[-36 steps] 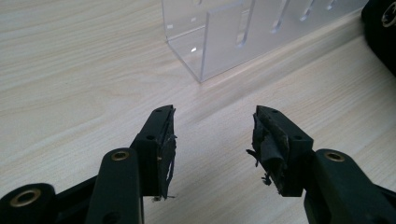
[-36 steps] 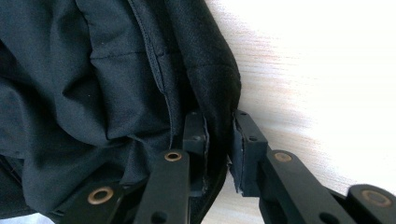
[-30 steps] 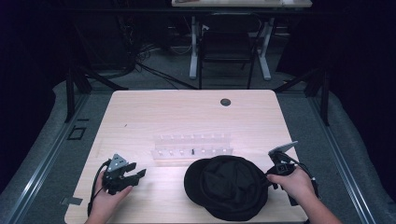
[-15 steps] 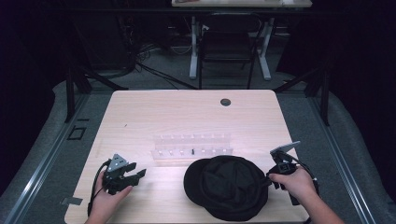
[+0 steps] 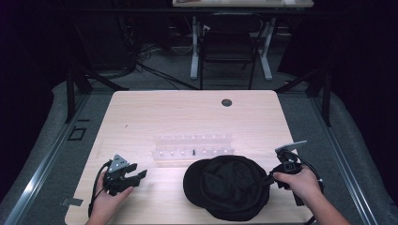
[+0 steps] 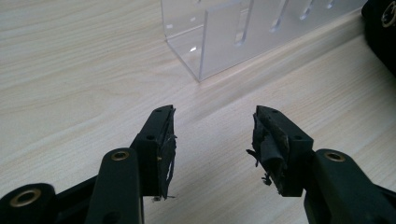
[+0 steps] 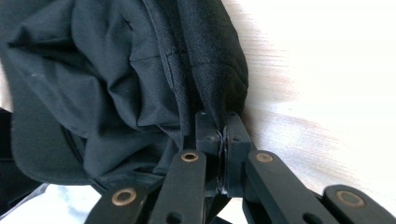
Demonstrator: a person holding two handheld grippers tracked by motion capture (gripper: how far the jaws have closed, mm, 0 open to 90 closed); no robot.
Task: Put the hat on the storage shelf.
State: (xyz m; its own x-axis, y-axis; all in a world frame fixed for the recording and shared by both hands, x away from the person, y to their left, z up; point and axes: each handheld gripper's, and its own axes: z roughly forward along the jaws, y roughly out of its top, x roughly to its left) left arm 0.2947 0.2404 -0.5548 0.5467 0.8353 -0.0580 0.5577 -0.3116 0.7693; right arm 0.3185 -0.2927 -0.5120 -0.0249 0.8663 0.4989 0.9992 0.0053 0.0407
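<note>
A black cap point(image 5: 230, 187) lies crumpled on the wooden table point(image 5: 187, 112) near its front edge. My right gripper point(image 5: 268, 179) reaches it from the right and is shut on the fabric of its rim. In the right gripper view the cap point(image 7: 116, 70) bunches up over my right gripper point(image 7: 223, 123), whose jaws are pressed together with cloth pinched between them. My left gripper point(image 5: 136, 173) rests at the front left, apart from the cap. In the left gripper view that gripper point(image 6: 212, 135) is open with bare wood between its worn pads.
A clear acrylic rack point(image 5: 193, 145) with rows of pegs stands just behind the cap; its corner point(image 6: 224, 42) is ahead of the left jaws. A round cable hole point(image 5: 226, 102) sits at the table's far side. A chair point(image 5: 229, 47) stands beyond the table.
The right hand has edged slightly to the right at the cap's rim. The left gripper, the cap and the rack lie as before.
</note>
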